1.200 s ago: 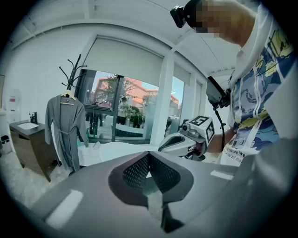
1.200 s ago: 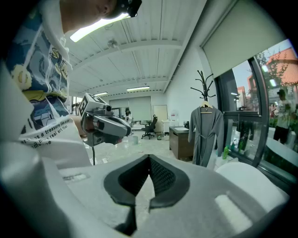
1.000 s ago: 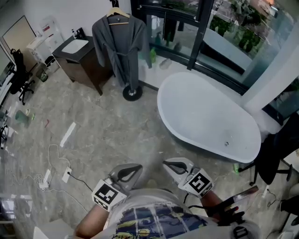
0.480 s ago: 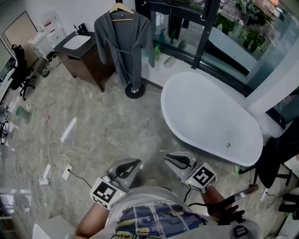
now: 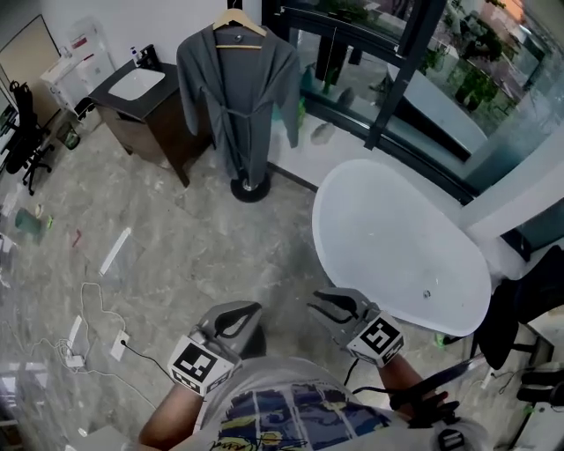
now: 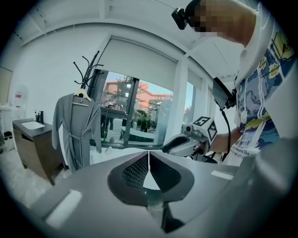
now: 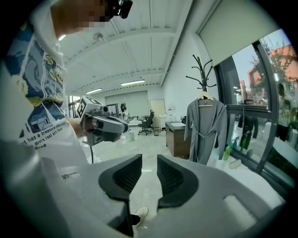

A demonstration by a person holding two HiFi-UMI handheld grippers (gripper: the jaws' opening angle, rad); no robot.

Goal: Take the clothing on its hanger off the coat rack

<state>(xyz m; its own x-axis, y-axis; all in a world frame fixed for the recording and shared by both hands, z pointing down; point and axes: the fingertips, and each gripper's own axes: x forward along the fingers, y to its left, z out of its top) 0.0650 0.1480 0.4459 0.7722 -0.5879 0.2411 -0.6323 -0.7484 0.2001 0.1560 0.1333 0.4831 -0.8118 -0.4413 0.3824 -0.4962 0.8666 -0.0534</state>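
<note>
The grey robe (image 5: pixel 236 97) hangs on a wooden hanger (image 5: pixel 238 19) at the top of the coat rack (image 5: pixel 250 187), on the far side of the room, belt tied at the waist and hem just above the rack's round base. It is well apart from both grippers, which the person holds low and near, close to the body.

The left gripper (image 5: pixel 247 310) has its jaws pressed together, tips meeting, with nothing caught between them. The right gripper (image 5: pixel 315 304) is opening: a clear gap shows between its jaws, and only floor can be seen through it.

Each gripper carries a cube with a square black-and-white marker, the left cube (image 5: pixel 196 365) and the right cube (image 5: pixel 379 336); these are patterns, not words.

The only writing I can make out is on the person's T-shirt (image 7: pixel 39 125), where small dark print starts "has a treasure"; the rest is too curved and small to read. A white panel with a red patch (image 5: pixel 81 41) stands at the far left, its print too small to tell.

Left of the rack sits a dark vanity (image 5: pixel 154 123) with a white basin (image 5: pixel 137 84). A white bathtub (image 5: pixel 397 238) fills the right side, under tall dark-framed windows. White cables (image 5: pixel 88 308) trail across the marbled floor at the near left.
</note>
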